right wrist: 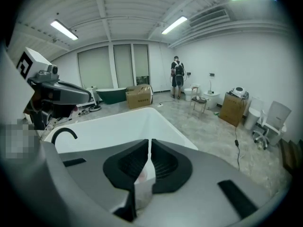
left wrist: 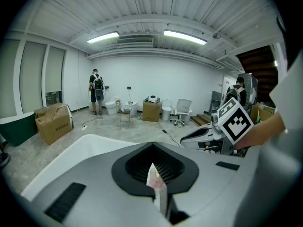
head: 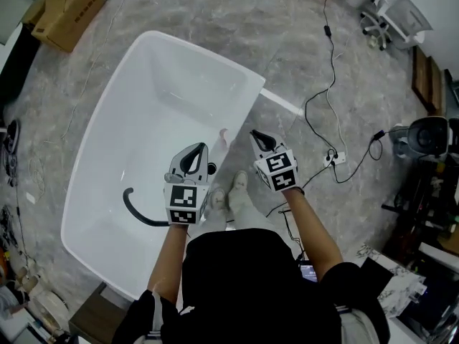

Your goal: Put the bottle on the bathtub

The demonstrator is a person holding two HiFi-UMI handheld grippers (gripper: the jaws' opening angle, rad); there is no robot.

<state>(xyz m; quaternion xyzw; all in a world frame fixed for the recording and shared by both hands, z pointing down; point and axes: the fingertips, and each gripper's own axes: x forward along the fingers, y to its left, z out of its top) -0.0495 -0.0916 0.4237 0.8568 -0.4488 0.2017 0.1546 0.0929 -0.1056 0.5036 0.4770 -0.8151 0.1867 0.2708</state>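
Dark clothing on the person's shoulders fills the bottom of the head view, with both forearms reaching out over the near long rim of the white bathtub [head: 107, 120]. The left claw [head: 197, 153] has its jaws pressed together and nothing between them; in the left gripper view the ribbed pads meet at the tips. The right claw [head: 258, 137] is just beside it, and the right gripper view shows its jaws closed to a thin slit, also empty. The bottle [head: 224, 139], white with pink on it, stands on that near long rim. It sits between the two claw tips and clear of both. Both gripper views show it as a pale patch in the gap below the pads. A black faucet [head: 140, 210] curves up inside the bathtub near the left claw's marker cube. The person's shoes [head: 229, 192] rest on the grey marbled floor [head: 301, 41] against the bathtub's side. A black cable [head: 323, 84] trails across that floor, and a cardboard box [head: 68, 6] sits beyond the bathtub's far corner.
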